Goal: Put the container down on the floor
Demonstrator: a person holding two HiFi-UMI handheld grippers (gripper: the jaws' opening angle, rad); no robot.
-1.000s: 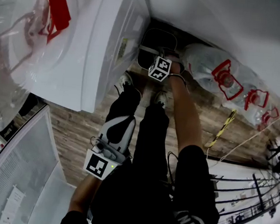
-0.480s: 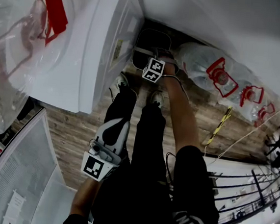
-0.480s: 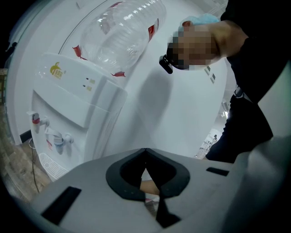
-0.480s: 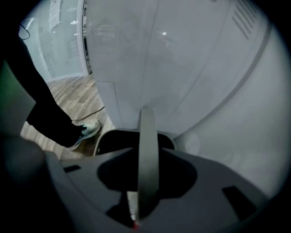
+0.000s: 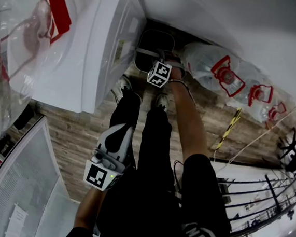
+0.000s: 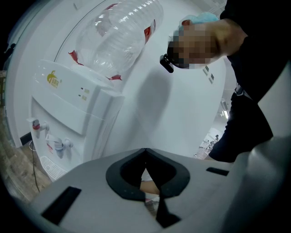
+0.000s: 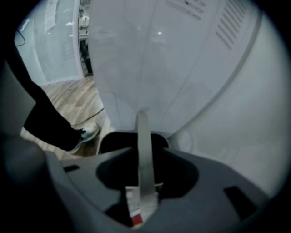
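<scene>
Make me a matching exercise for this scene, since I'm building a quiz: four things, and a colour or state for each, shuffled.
1 container
2 water dispenser
3 spare bottles
4 left tongs

A clear, red handles
B shut
C dark, grey handle
D white body

Pairs: 1-C, 2-D, 3-A, 4-B

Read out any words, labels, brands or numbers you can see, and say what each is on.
Nothing is legible.
Yellow logo on the water dispenser: too blurred.
Red labels on the floor bottles: too small.
Sticker on the dispenser's side: too small.
Sheet on the glass door: too small.
</scene>
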